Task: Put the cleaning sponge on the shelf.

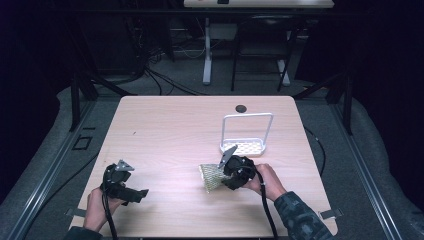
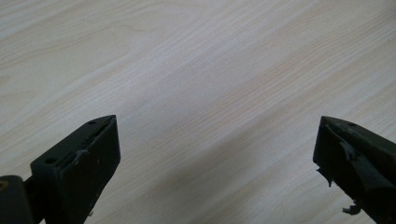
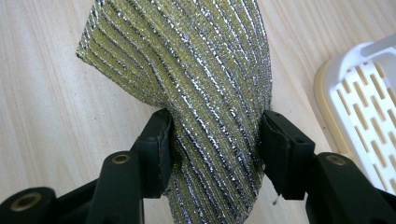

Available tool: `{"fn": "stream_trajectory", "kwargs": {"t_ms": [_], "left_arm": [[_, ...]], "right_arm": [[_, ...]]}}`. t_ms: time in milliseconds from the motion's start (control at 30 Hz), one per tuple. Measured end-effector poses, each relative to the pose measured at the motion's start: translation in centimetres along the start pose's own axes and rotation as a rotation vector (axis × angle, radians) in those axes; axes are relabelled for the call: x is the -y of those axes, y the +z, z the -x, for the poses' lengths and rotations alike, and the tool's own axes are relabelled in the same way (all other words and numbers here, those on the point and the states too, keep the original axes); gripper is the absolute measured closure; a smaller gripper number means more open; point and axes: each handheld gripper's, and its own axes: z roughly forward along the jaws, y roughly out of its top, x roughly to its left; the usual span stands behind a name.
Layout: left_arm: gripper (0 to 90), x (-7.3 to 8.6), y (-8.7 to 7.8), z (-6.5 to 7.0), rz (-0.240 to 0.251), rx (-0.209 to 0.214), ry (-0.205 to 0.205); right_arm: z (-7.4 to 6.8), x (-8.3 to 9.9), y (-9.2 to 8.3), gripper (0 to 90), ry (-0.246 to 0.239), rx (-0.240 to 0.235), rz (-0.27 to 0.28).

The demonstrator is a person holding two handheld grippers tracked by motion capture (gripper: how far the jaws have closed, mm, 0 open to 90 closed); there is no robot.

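Wooden table (image 1: 165, 130) carries everything, person seated at its near edge. White slotted rack (image 1: 243, 147) with a tall wire handle sits right of centre, probably where the scourer is headed, so it's kept close. Glittery yellow-silver scouring pad (image 3: 201, 88) is just in front of the rack, lifted at one end, squeezed between the jaws of the right gripper (image 3: 215, 140), which pinch its sides to keep it from slipping. Left gripper (image 2: 217, 140) idles over bare table at near left, jaws wide, nothing between them, seemingly kept clear.
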Motion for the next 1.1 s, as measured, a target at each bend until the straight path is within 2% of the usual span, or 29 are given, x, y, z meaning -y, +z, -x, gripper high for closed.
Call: {"fn": "stream_trajectory", "kwargs": {"t_ms": [433,1100], "left_arm": [[1.0,0.0,0.1,-0.1,-0.004,-0.006,0.001],[0.8,0.0,0.1,0.0,-0.002,-0.008,0.002]], "right_arm": [[0.7,1.2,-1.0,46.7,0.055,0.045,-0.016],[2.6,3.5,-3.0,46.0,0.133,0.168,-0.037]]}}
